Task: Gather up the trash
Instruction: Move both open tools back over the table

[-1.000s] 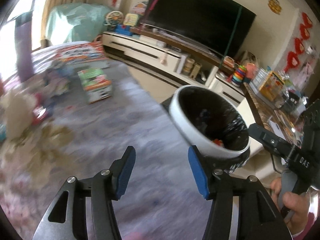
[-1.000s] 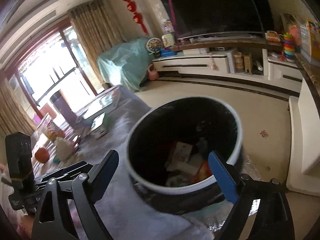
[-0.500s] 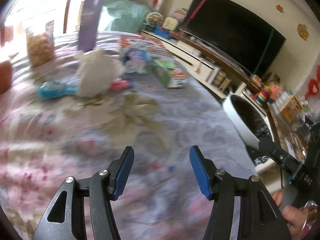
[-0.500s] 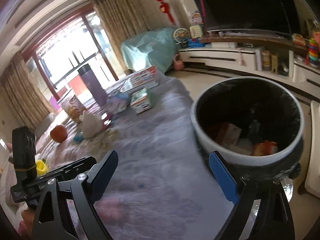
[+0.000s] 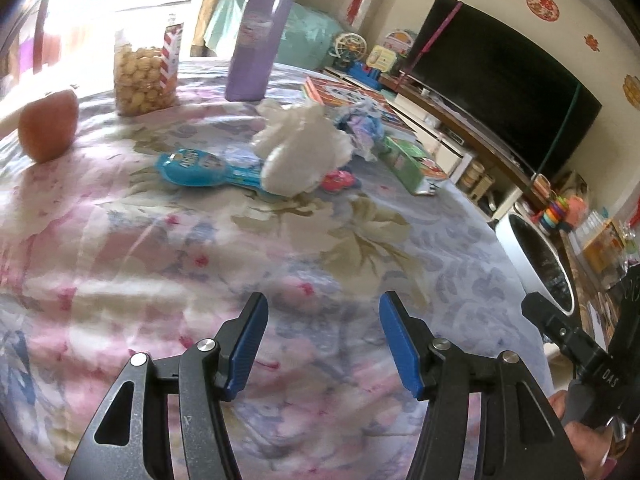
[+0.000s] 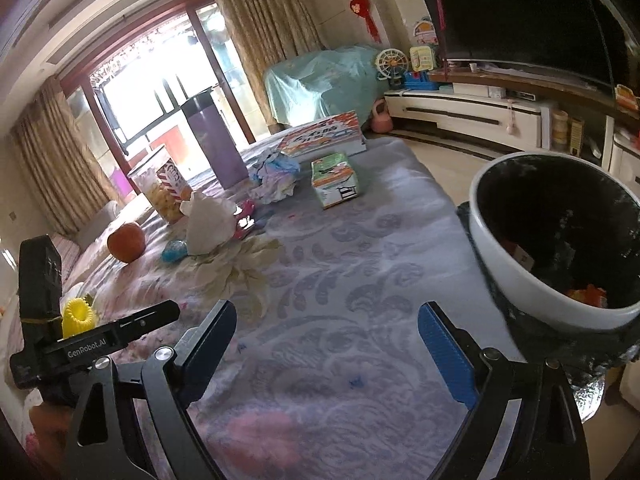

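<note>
A white trash bin (image 6: 556,236) with a black liner stands at the table's right edge, trash inside; it also shows in the left wrist view (image 5: 536,256). On the floral tablecloth lie a crumpled white tissue (image 5: 300,148) (image 6: 208,220), a blue wrapper (image 5: 192,168), a small red wrapper (image 5: 338,180) and a crumpled pale-blue wrapper (image 5: 360,128) (image 6: 276,180). My left gripper (image 5: 322,344) is open and empty above the cloth, well short of the tissue. My right gripper (image 6: 326,350) is open and empty, just left of the bin.
A purple flask (image 5: 260,36), a snack jar (image 5: 146,72), an orange fruit (image 5: 48,126), a green box (image 5: 412,164) and a picture book (image 6: 324,136) stand on the table. A yellow toy (image 6: 78,314) sits at the left edge. A TV cabinet (image 6: 480,112) lies beyond.
Both grippers have swung left, away from the bin and toward the table's middle. The tissue and wrappers now lie ahead of the left gripper. Both stay open and empty.
</note>
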### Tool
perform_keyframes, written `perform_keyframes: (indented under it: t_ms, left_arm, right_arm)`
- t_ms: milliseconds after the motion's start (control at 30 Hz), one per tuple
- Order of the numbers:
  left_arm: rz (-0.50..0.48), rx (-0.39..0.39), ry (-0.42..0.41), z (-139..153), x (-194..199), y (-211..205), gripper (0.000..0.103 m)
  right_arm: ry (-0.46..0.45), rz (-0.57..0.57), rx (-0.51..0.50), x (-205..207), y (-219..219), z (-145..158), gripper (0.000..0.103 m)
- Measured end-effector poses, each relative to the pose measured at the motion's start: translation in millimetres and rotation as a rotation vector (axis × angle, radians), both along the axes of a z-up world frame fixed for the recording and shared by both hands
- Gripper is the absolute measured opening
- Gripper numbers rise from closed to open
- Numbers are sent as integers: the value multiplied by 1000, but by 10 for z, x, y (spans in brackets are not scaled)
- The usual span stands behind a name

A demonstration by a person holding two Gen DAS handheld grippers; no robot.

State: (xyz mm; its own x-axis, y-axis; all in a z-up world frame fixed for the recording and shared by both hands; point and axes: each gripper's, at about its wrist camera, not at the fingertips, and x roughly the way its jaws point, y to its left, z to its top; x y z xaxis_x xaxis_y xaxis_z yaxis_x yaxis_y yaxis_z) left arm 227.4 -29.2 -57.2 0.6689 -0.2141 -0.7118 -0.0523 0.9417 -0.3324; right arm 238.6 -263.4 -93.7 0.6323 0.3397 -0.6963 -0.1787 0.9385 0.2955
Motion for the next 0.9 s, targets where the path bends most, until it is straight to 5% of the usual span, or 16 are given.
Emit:
perform_keyframes:
  t_ms: [467,633,900]
  left_arm:
    - [23,62,18,-68,327,448,64]
    - [-37,158,14,-58,584,637,75]
    - [-178,242,18,-147,1045,889,78]
  right_arm:
    - [39,65,49,265,365,-122,93]
    - [48,102,79,436,564,-140,93]
    - [64,158,125,761,929,-170,93]
